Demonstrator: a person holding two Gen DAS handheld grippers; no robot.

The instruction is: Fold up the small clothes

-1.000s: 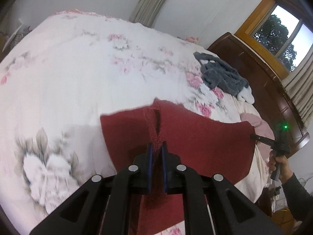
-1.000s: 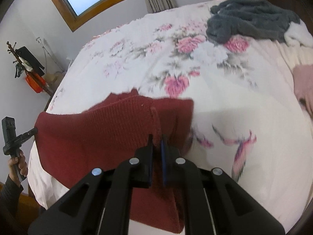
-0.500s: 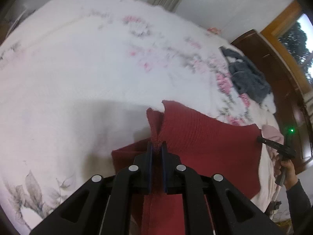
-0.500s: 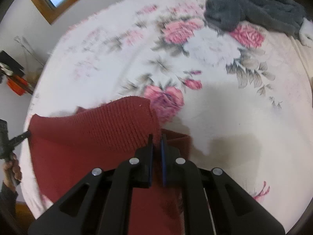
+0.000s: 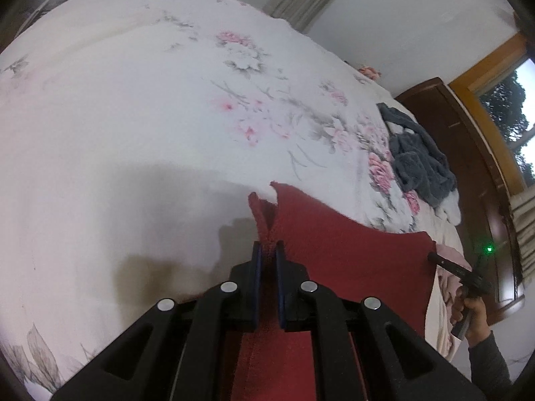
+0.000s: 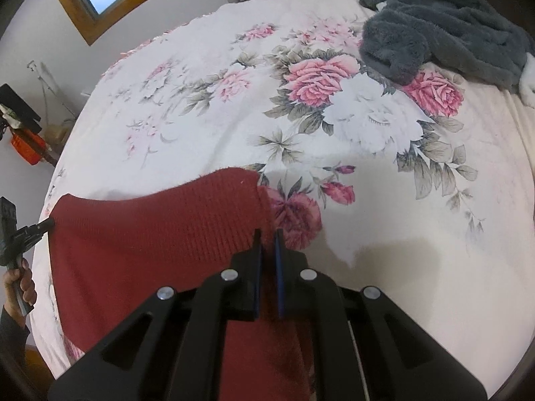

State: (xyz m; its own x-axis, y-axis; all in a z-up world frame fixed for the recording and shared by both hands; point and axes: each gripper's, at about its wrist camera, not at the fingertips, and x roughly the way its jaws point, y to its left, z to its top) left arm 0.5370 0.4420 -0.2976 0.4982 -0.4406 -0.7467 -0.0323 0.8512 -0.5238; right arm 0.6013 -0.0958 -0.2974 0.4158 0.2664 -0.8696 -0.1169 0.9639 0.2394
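The left hand-held gripper (image 5: 267, 250) is pressed together on a bunched corner of a dark red knitted garment (image 5: 351, 260), with a ridge of the cloth standing up between its blue-edged fingers (image 5: 256, 267). The right hand-held gripper (image 6: 266, 237) pinches the opposite corner of the same red garment (image 6: 150, 234) in the same way. Between the two grips the top edge of the cloth hangs in a shallow curve, and the rest drops down toward the near edge of the bed.

In the left wrist view the right hand-held gripper shows at the far right end of the cloth, its black tip touching the corner, with a green light lit on its body and the person's hand (image 5: 468, 314) and a grey sleeve below it. In the right wrist view the left hand-held gripper shows at the left edge, its tip at the garment's corner, held by a hand (image 6: 20, 287).

The garment hangs over the near part of a bed (image 6: 401, 234) covered with a white sheet printed with pink and white flowers. A fluffy grey garment (image 6: 434, 40) lies crumpled on the far right part of the bed, well apart from the red one. A dark wooden headboard (image 5: 461, 153) stands beyond it, and a window with a wooden frame (image 6: 100, 3) shows on the wall.
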